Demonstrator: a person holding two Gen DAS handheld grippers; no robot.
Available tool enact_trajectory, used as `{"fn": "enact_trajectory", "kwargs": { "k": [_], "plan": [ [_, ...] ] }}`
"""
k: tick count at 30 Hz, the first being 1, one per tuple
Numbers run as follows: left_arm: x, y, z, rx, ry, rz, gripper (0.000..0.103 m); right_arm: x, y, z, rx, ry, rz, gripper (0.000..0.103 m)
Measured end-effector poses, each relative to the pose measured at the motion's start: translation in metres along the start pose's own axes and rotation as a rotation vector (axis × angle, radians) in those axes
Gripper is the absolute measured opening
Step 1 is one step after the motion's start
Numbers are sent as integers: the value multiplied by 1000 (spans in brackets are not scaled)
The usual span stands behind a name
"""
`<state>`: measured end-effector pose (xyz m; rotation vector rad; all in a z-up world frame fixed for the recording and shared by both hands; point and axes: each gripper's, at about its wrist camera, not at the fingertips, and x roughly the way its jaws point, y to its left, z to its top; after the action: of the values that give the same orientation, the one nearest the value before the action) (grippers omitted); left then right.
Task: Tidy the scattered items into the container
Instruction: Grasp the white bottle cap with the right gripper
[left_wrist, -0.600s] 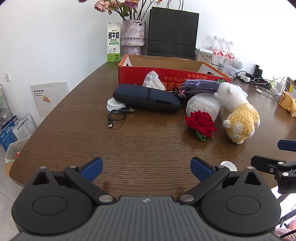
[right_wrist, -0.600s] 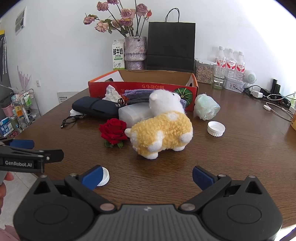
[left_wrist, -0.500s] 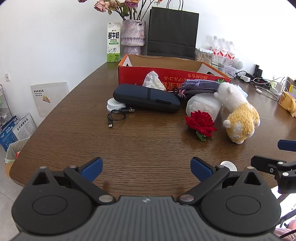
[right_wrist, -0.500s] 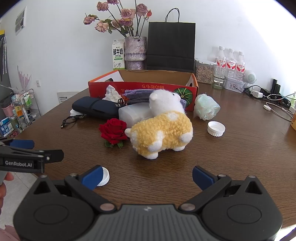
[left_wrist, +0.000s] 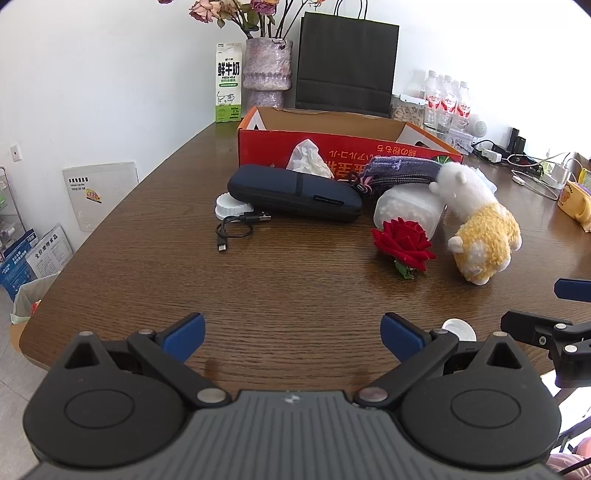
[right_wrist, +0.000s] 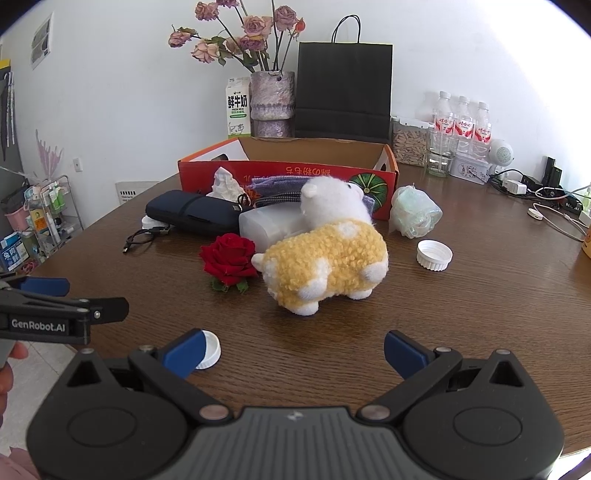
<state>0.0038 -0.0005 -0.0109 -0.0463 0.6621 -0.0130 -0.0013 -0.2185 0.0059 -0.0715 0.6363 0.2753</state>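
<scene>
The box's (right_wrist: 288, 173) inside floor is hidden behind its red front wall. A cap (left_wrist: 458, 329) sits partly behind the left gripper's finger at lower right. The other gripper (left_wrist: 561, 314) is cut by the right edge. Bottle labels (right_wrist: 461, 127), upper right, are perhaps too small to read.

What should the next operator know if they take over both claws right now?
Left claw and right claw: open, empty, low over the near table edge.
In front of the red box: plush sheep, rose, dark case, cable, tissue, purple cloth, translucent tub, several white caps.
Done: nothing visibly boxed.
Left: everything; the sheep is nearest the right claw.
</scene>
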Motion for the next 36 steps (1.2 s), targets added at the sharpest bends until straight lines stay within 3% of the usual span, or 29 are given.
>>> {"fn": "enact_trajectory", "kwargs": {
  "k": [8, 13, 15, 17, 19, 20, 21, 36],
  "plan": [
    [0, 10, -4, -12, 8, 18, 103, 8, 16, -1, -43, 20, 58, 102],
    [0, 18, -6, -26, 16, 27, 103, 20, 27, -3, -51, 65, 119, 89],
    [0, 21, -6, -30, 18, 26, 103, 24, 30, -4, -55, 83, 131, 77],
    [0, 23, -7, -27, 17, 23, 103, 26, 35, -4, -72, 77, 126, 72],
    [0, 23, -7, -25, 13, 19, 103, 26, 40, -4, -94, 71, 135, 57],
    [0, 24, -8, -25, 12, 18, 103, 26, 42, -4, -110, 64, 136, 37],
    [-1, 24, -8, -26, 13, 18, 103, 25, 44, -4, -124, 57, 141, 27],
    [9, 5, 13, 10, -8, -25, 103, 8, 18, 9, -76, -43, 95, 27]
  ]
}}
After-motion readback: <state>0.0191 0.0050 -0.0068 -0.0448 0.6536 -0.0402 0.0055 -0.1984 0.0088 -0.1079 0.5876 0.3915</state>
